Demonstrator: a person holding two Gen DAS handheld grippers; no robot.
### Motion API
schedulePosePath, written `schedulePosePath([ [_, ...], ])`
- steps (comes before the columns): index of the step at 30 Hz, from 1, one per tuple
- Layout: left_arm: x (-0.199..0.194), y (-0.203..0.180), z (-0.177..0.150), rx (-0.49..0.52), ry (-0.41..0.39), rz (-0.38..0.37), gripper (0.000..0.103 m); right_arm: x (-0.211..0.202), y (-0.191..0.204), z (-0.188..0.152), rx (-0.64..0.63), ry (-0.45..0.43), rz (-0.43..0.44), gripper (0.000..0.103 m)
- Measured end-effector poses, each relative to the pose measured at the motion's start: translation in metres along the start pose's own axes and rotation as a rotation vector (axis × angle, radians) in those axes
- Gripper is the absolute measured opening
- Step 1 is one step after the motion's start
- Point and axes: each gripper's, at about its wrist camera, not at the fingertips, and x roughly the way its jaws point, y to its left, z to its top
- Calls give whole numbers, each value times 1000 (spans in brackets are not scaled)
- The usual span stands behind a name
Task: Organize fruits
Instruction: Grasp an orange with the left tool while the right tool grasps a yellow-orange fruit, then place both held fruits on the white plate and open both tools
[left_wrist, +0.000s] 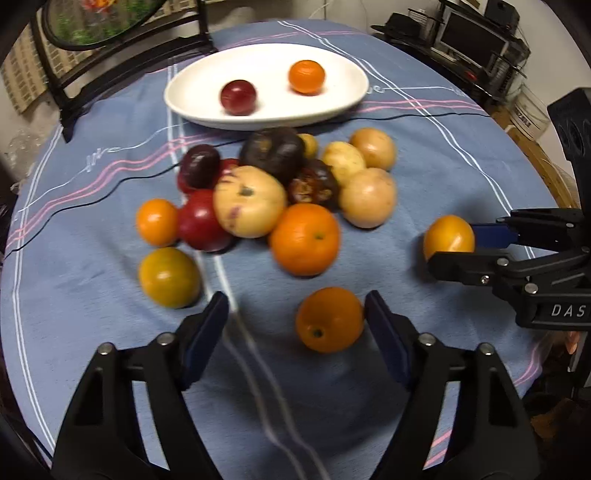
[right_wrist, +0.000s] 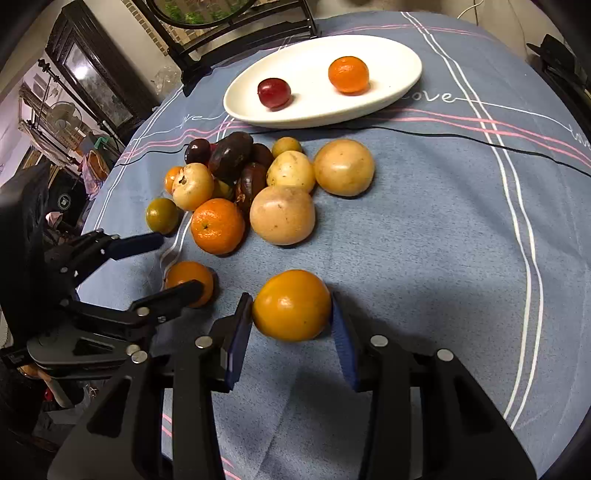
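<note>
A white oval plate (left_wrist: 184, 96) (right_wrist: 406, 66) at the back of the table holds a dark red plum (left_wrist: 238, 96) and a mandarin (left_wrist: 306, 76). In front of it lies a pile of fruit (left_wrist: 277, 184) (right_wrist: 258, 184): oranges, pale yellow, red and dark purple ones. My left gripper (left_wrist: 296, 306) (right_wrist: 162, 266) is open around a small orange (left_wrist: 330, 319) (right_wrist: 188, 282) on the cloth. Its right pad is at the orange's side and a wide gap is left at the other pad. My right gripper (right_wrist: 290, 301) (left_wrist: 452, 245) is shut on a yellow-orange fruit (right_wrist: 291, 304) (left_wrist: 448, 236).
A blue striped tablecloth (left_wrist: 424, 155) covers the round table. A thin black cable (right_wrist: 480, 142) runs across it in front of the plate. A dark chair (left_wrist: 74, 92) stands behind the table at the left, and shelves with clutter (left_wrist: 480, 40) at the right.
</note>
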Motion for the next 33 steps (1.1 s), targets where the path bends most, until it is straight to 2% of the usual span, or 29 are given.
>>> schedulePosePath([
  [1,1,-2,0,4,5,-27,57,-2,0,-1,0,0,2,42],
  [2,1,-4,0,3,9,-61,38,-2,0,-1,-2,-1,4,42],
  [3,0,-7,-1,1,15,-85,38,-3,1,0,-4,-3,6,42],
  [6,-1,-8,-2,11,20,-85,38,-3,2,2,-10,-6,13,42],
  [9,-4,-1,-3,-22,25,-85,37,-4,4,4,-16,-13,18,42],
  [14,-29,12,14,-57,-30,-61,37,-14,9,15,-38,-44,24,42],
  [17,-47,26,36,-83,-85,-49,37,-25,11,33,-51,-87,19,42],
  [25,-83,61,143,-89,-262,48,37,-74,12,128,-67,-296,9,42],
  [29,-75,70,178,-109,-281,92,37,-76,9,157,-56,-340,-6,42],
  [33,-47,77,192,-143,-242,103,37,-59,5,172,-63,-325,-26,42],
])
